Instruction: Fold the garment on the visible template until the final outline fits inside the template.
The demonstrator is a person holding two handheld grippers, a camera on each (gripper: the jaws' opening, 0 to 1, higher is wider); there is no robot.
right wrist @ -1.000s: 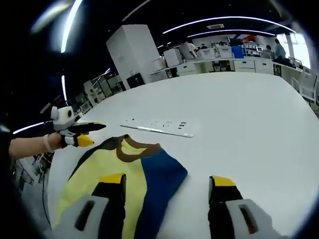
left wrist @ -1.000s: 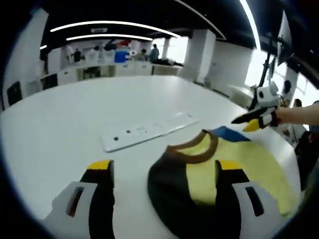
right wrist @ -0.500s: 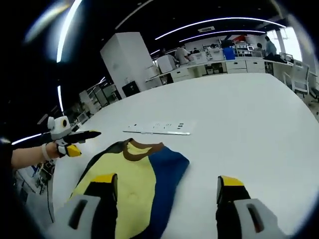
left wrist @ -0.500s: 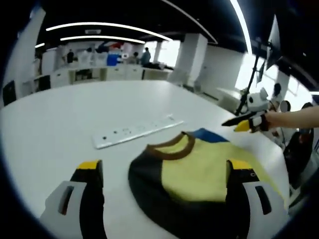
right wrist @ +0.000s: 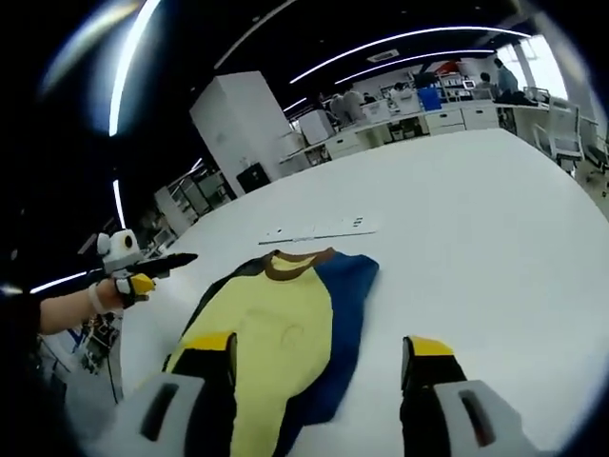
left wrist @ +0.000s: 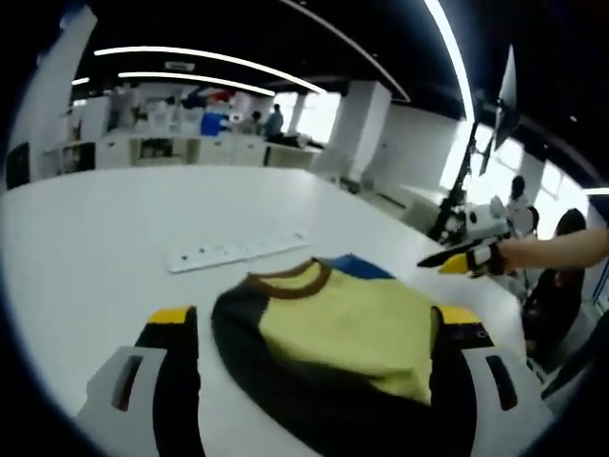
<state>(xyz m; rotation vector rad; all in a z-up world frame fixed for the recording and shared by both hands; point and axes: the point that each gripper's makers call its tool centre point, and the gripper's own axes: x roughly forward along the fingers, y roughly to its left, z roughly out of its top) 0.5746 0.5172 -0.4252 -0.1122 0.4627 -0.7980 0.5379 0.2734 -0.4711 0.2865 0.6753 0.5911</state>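
Note:
A small garment (left wrist: pixel 343 324) lies flat on the white table (left wrist: pixel 95 219), yellow in the middle with a black side, a blue side and a brown collar. My left gripper (left wrist: pixel 314 319) hovers over its near part, open, jaws wide apart on either side of it. In the right gripper view the same garment (right wrist: pixel 281 324) lies ahead and left, and my right gripper (right wrist: pixel 319 345) is open above its blue edge. Each gripper also appears in the other's view: the right gripper (left wrist: pixel 463 259) beyond the garment, the left gripper (right wrist: pixel 143 271) held by a hand. Nothing is gripped.
A flat white strip with dark marks (left wrist: pixel 233 252) lies just beyond the collar, also visible as the strip (right wrist: pixel 319 228). The table (right wrist: pixel 476 209) stretches wide to the far side. A tripod stand (left wrist: pixel 457 190) and a seated person (left wrist: pixel 561 238) are past the table's edge.
Both cameras have shifted, so the garment now sits more squarely between the left jaws and closer under the right ones. The garment itself has not changed shape. Both grippers stay open.

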